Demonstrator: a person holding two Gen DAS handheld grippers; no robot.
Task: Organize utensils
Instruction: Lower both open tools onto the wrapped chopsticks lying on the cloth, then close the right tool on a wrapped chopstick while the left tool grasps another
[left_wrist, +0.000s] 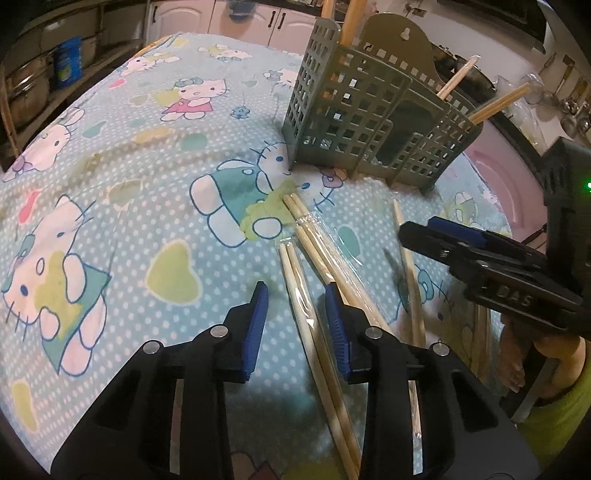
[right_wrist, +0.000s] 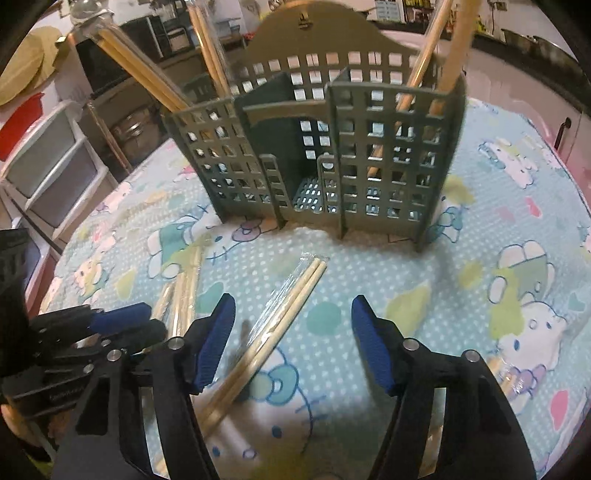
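A grey-green lattice utensil holder (left_wrist: 369, 122) (right_wrist: 314, 147) stands on the table, with several chopsticks upright in its side compartments. More wrapped chopstick pairs lie loose in front of it. My left gripper (left_wrist: 296, 291) is open around one wrapped pair (left_wrist: 295, 273); the pair lies close to the right pad, with a gap to the left pad. A second pair (left_wrist: 314, 240) lies just beside it. My right gripper (right_wrist: 293, 306) (left_wrist: 417, 232) is open wide over another pair (right_wrist: 295, 291), which runs near its left pad. The left gripper (right_wrist: 151, 319) shows at that view's left edge.
A blue cartoon-cat tablecloth (left_wrist: 147, 166) covers the pink table (left_wrist: 491, 166). A person's hand (left_wrist: 517, 365) and a green sleeve hold the right gripper. Pots (left_wrist: 29, 88) and cabinets lie beyond the far edge. Plastic drawers (right_wrist: 51, 173) stand to the left.
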